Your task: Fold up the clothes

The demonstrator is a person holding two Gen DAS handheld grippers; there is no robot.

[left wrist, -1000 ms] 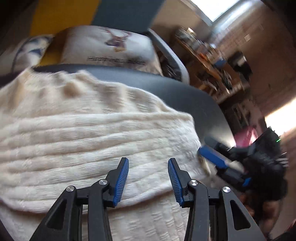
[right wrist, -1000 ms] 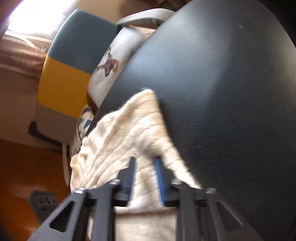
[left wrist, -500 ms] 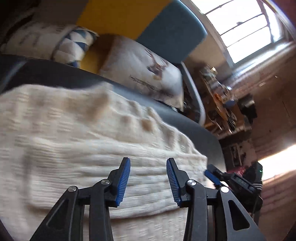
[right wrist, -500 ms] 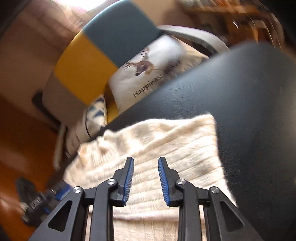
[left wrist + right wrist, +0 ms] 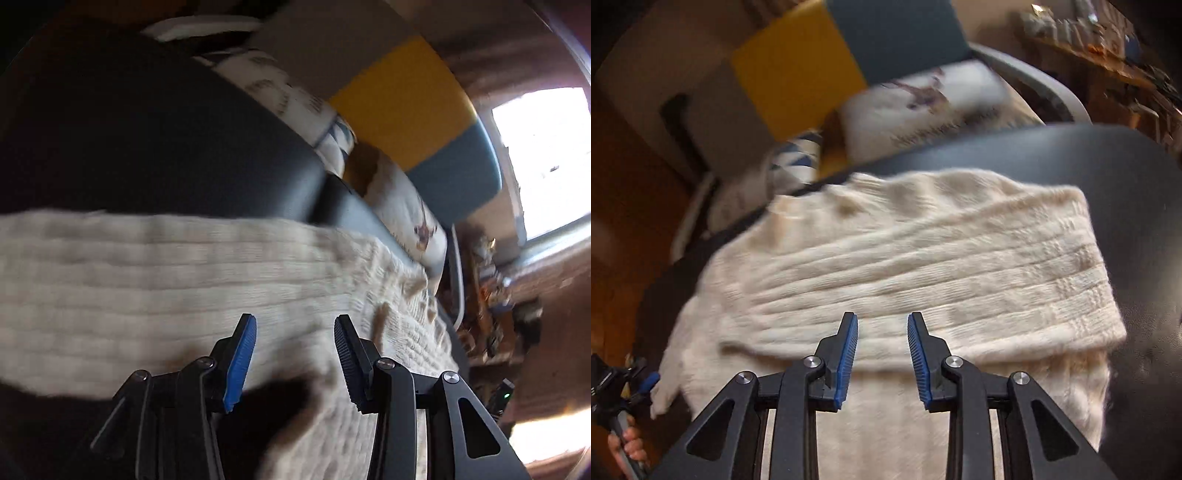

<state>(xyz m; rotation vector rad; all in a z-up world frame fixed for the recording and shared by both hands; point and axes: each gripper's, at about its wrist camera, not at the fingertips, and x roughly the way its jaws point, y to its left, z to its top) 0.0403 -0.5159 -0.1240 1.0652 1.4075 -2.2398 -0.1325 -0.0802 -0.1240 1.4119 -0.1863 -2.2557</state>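
Note:
A cream ribbed knit sweater (image 5: pixel 916 258) lies on a black leather surface (image 5: pixel 1137 206), with one part folded across the rest. It also shows in the left wrist view (image 5: pixel 166 277). My right gripper (image 5: pixel 882 325) is open and empty, hovering just above the folded edge. My left gripper (image 5: pixel 295 328) is open and empty above the sweater's near edge. The left gripper also shows at the lower left of the right wrist view (image 5: pixel 646 382), beside the sweater's left corner.
Behind the black surface (image 5: pixel 147 147) stands an armchair with yellow and blue-grey panels (image 5: pixel 798 62). A white deer-print cushion (image 5: pixel 931 107) and a blue-patterned cushion (image 5: pixel 798 158) lie on it. A cluttered shelf (image 5: pixel 1108 37) is at the far right. A bright window (image 5: pixel 543 155) is on the right.
My right gripper let go of the sweater, opened and drew back. The sweater now lies folded flat. My left gripper swung left over the sweater, staying open.

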